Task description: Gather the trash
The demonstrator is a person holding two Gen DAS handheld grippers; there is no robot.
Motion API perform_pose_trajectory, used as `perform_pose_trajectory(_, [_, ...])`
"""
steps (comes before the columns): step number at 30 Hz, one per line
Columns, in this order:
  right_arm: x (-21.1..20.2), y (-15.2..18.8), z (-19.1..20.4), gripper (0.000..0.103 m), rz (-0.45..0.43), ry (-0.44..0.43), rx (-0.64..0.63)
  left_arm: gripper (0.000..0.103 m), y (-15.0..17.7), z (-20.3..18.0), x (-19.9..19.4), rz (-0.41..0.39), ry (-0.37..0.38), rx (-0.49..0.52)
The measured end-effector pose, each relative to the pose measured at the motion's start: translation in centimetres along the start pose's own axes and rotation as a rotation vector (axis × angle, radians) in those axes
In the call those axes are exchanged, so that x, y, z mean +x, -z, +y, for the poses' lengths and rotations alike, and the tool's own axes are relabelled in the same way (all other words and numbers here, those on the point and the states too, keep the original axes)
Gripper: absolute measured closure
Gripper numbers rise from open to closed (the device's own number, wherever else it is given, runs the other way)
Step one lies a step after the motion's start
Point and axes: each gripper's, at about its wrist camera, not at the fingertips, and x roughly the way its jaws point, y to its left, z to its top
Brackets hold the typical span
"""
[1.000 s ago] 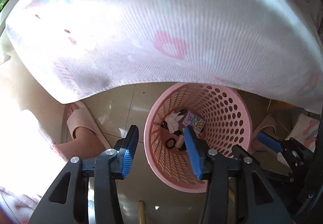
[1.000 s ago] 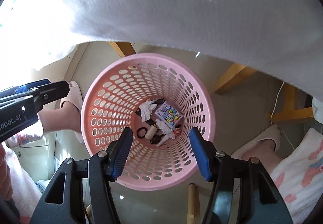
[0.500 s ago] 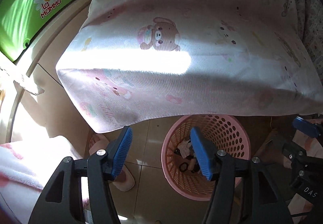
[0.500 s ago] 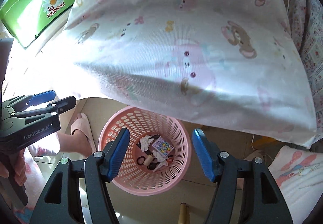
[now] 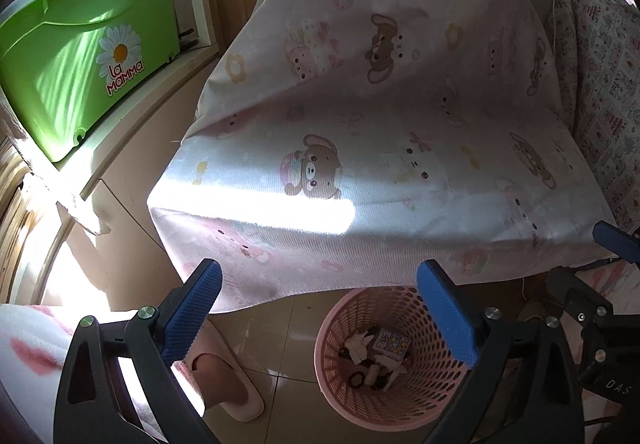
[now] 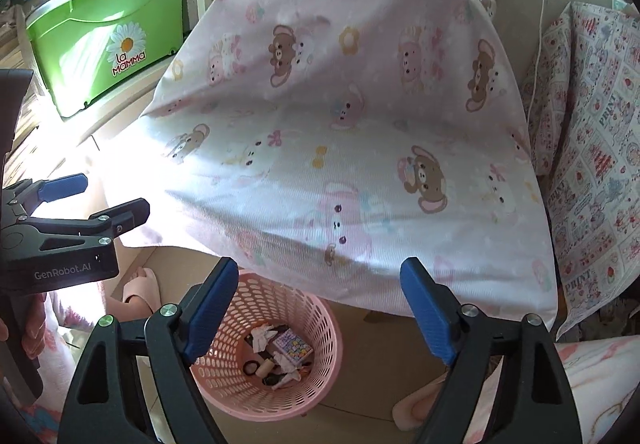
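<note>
A pink perforated basket (image 5: 432,400) (image 6: 320,372) stands on the tiled floor below a cloth-covered table. Trash lies in its bottom: crumpled white tissue (image 5: 358,344) (image 6: 262,336), a small colourful box (image 5: 392,342) (image 6: 293,345), a black ring (image 6: 251,366) and other bits. My left gripper (image 5: 318,318) hangs high above the basket, its jaws opening wide with nothing between them. My right gripper (image 6: 314,314) is likewise above the basket, jaws opening and nothing held. Each gripper shows at the edge of the other's view, the left gripper (image 6: 76,204) and the right gripper (image 5: 612,240).
A pink bear-print cloth (image 5: 380,132) (image 6: 352,124) drapes the table and overhangs the basket. A green bin (image 5: 80,52) (image 6: 104,40) sits on a ledge at the left. The person's feet in pink slippers (image 5: 236,400) (image 6: 140,284) stand beside the basket. Patterned bedding (image 6: 592,148) lies at the right.
Both grippers have risen and tilted up, away from the basket, which now looks smaller and lower. The tabletop cloth and green bin came into view. Both sets of jaws have spread wider.
</note>
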Motion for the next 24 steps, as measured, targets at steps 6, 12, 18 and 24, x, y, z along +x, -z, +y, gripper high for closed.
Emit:
perform_pose_trajectory(6, [-1.7, -0.2, -0.6, 0.011, -0.108, -0.014, 0.039, 0.003, 0.0, -0.9, -0.6, -0.023, -0.013, 0.015])
perform_pose_trajectory(12, [-2.4, -0.4, -1.3, 0.01, -0.14, -0.012, 0.08, 0.001, -0.2, -0.9, -1.9, -0.081, -0.027, 0.002])
perform_pose_trajectory(18, [-2.5, -0.4, -1.9, 0.01, -0.155, -0.005, 0.109, 0.001, -0.3, -0.7, -2.6, -0.091, -0.01, -0.009])
perform_pose_trajectory(24, [-2.7, -0.3, -2.2, 0.01, -0.172, 0.009, 0.116, 0.001, -0.4, -0.7, -4.6, -0.179, -0.011, -0.007])
